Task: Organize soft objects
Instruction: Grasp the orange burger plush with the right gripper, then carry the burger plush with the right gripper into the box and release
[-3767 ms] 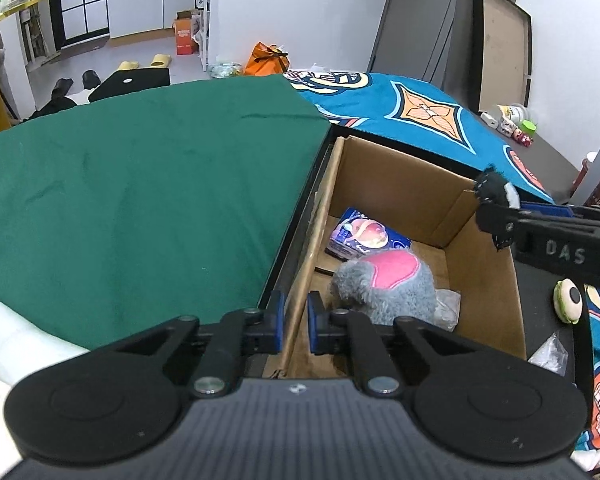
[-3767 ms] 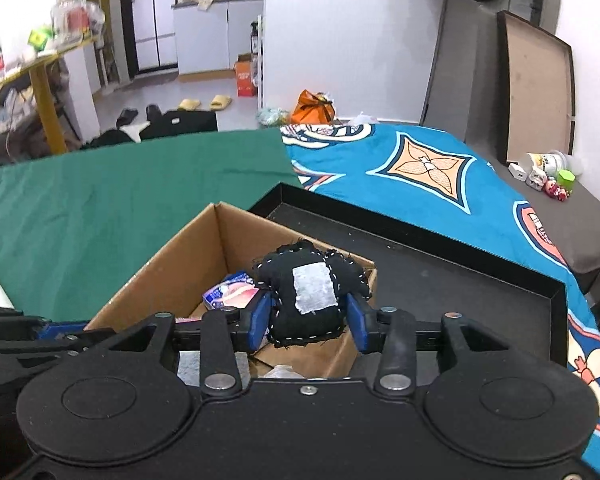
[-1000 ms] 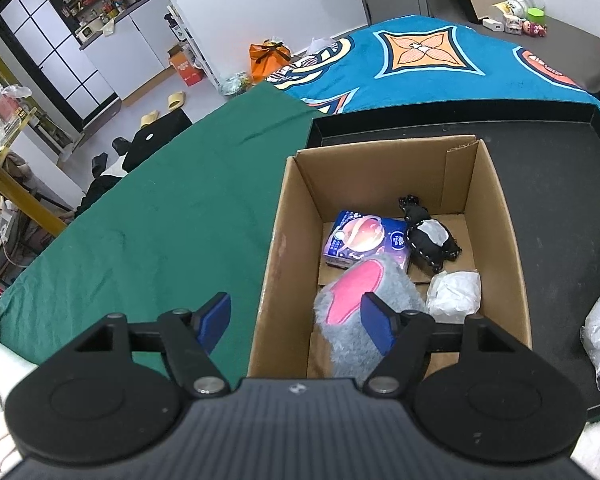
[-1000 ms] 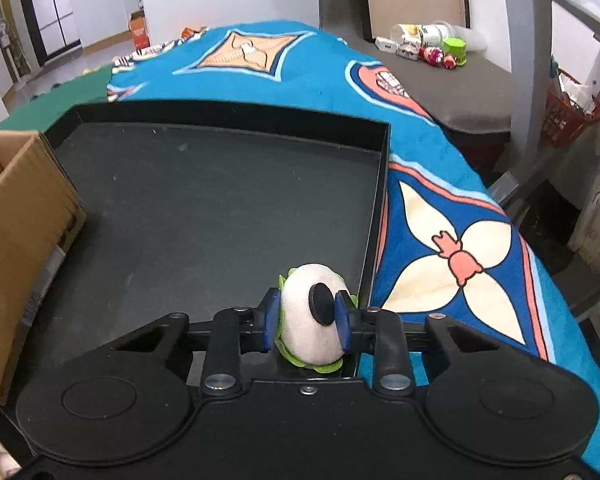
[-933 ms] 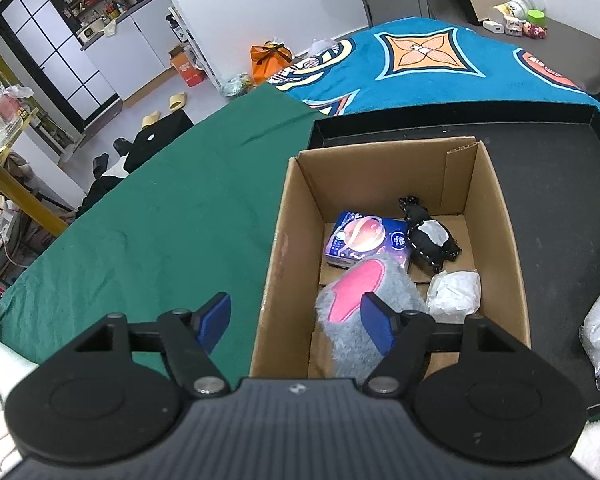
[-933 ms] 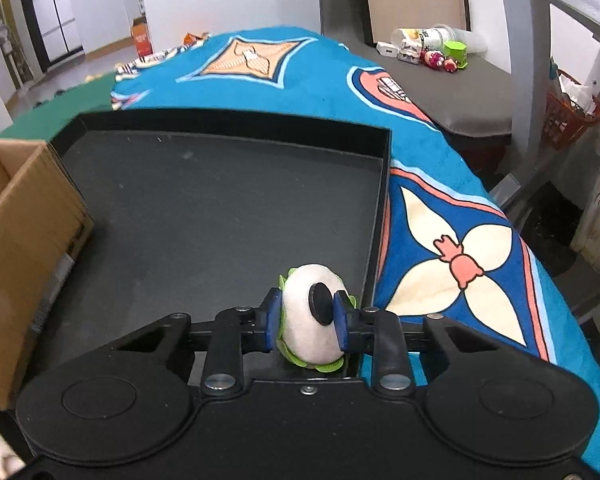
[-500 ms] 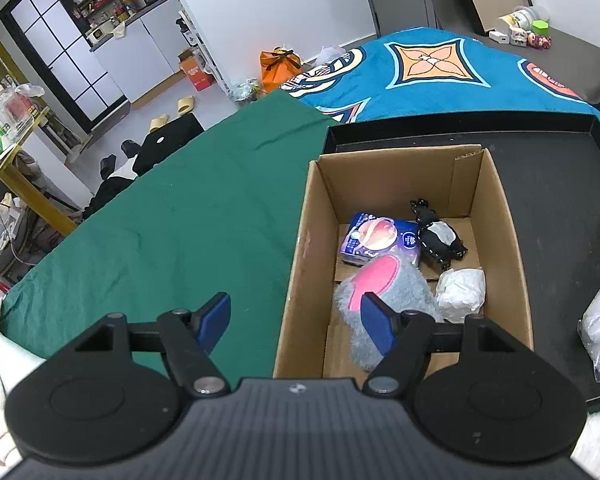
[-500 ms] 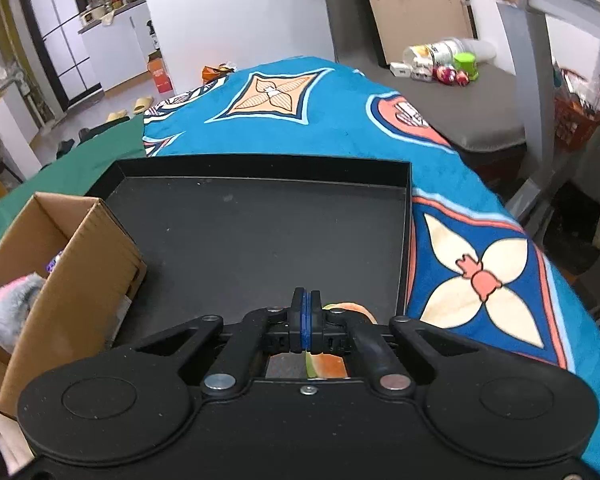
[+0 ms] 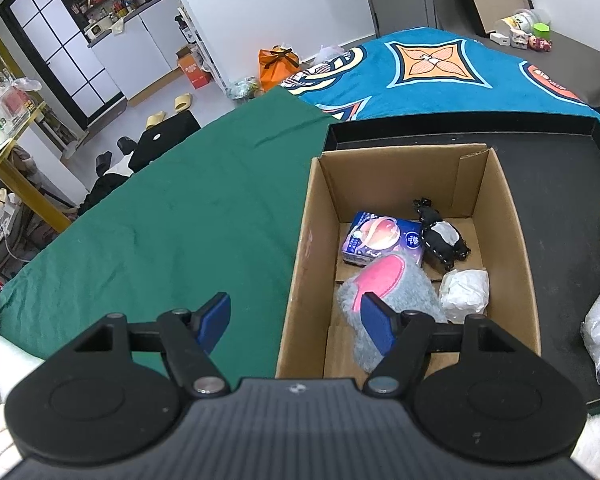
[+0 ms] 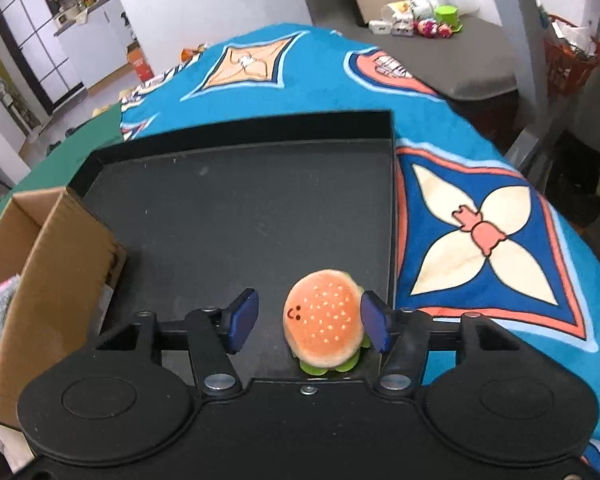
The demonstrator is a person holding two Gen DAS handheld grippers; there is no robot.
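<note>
Clearly the right gripper (image 10: 308, 322) was the nearer one: the burger plush (image 10: 323, 318) stood on the black tray (image 10: 236, 208) between its opening jaws, close against the right pad and apart from the left one. So it lay off-centre, and no pad pressed it. The left gripper (image 9: 296, 320), wide open and empty, hovered at the cardboard box (image 9: 300, 248).
</note>
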